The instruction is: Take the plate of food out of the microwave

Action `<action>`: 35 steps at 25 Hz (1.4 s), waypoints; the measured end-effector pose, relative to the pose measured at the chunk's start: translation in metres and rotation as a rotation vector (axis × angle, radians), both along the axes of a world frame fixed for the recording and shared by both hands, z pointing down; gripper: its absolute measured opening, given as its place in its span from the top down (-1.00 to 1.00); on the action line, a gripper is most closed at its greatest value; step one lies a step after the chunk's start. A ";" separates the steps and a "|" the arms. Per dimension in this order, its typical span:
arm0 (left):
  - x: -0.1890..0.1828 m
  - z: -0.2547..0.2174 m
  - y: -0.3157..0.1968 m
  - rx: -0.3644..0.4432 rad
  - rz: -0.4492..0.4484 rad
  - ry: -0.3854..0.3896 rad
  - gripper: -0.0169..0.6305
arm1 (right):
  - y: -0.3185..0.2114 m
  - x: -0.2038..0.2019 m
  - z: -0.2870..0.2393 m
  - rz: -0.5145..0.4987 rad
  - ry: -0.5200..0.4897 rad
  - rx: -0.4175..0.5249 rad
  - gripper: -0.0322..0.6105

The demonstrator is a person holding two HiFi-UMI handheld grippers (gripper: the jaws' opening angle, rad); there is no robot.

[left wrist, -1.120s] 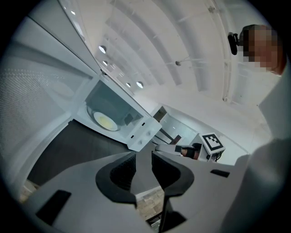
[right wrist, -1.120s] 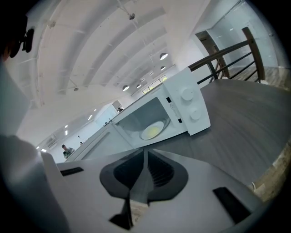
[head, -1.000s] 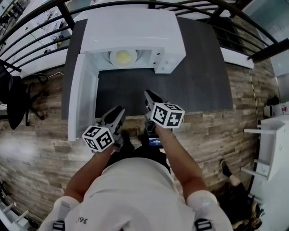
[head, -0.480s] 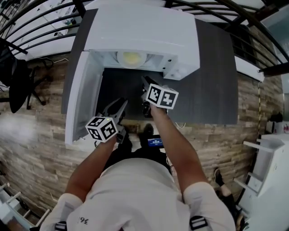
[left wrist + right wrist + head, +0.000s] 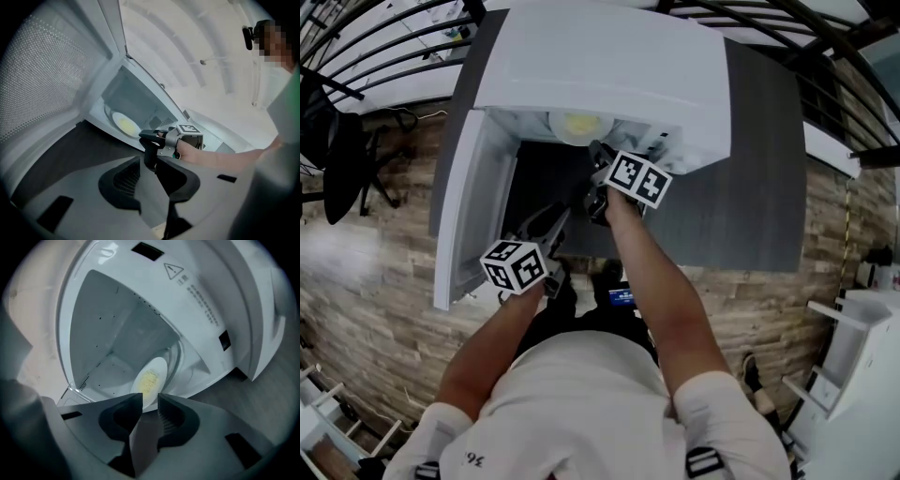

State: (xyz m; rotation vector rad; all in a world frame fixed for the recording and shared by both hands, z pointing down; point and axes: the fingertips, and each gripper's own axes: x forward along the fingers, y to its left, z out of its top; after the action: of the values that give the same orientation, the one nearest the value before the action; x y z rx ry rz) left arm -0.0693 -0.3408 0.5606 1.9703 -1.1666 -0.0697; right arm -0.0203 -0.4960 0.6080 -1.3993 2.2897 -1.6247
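Note:
A white plate (image 5: 578,124) with yellow food lies inside the open white microwave (image 5: 609,61). In the right gripper view the plate (image 5: 151,379) sits just beyond the jaw tips, on the oven floor. My right gripper (image 5: 598,161) is at the mouth of the oven, open, with a narrow gap and nothing in it. Lower left of it, my left gripper (image 5: 551,223) hangs back over the dark counter, open and empty. From the left gripper view I see the plate (image 5: 123,123) and the right gripper (image 5: 146,138) in front of it.
The microwave door (image 5: 467,211) stands swung out to the left, beside my left gripper. The oven rests on a dark grey counter (image 5: 750,197). Wood-look floor (image 5: 384,309) lies below, with railings behind and a white shelf unit (image 5: 862,337) at the right.
My right gripper has moved forward from the counter's near edge up to the oven opening. The left gripper has edged forward a little. The view has shifted closer to the microwave.

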 end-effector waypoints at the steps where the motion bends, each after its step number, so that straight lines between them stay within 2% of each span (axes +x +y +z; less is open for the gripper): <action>1: 0.000 0.001 -0.002 -0.003 -0.001 0.002 0.65 | -0.002 -0.001 0.002 0.010 -0.020 -0.013 0.65; 5: -0.001 0.003 -0.010 -0.012 -0.004 0.012 0.65 | -0.007 -0.004 0.008 0.035 -0.077 -0.053 0.65; 10: -0.002 0.011 -0.018 -0.039 -0.003 0.025 0.65 | -0.012 -0.002 0.019 0.069 -0.094 -0.102 0.65; 17: -0.019 0.017 -0.039 -0.080 -0.048 0.112 0.65 | -0.014 0.000 0.015 0.091 -0.158 -0.119 0.77; 20: -0.026 0.018 -0.051 -0.083 -0.061 0.133 0.65 | -0.012 0.005 0.014 0.086 -0.169 -0.122 0.79; 27: -0.036 0.031 -0.076 -0.098 -0.064 0.126 0.64 | -0.010 0.015 0.005 0.055 -0.170 -0.131 0.82; 35: -0.039 0.031 -0.109 -0.098 -0.082 0.196 0.64 | 0.001 0.031 0.000 0.014 -0.229 -0.168 0.83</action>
State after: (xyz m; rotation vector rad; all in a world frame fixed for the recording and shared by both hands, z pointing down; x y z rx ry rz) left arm -0.1086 -0.4501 0.5919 1.7864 -1.1004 -0.2388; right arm 0.0111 -0.4954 0.6081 -1.1790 2.0557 -1.9005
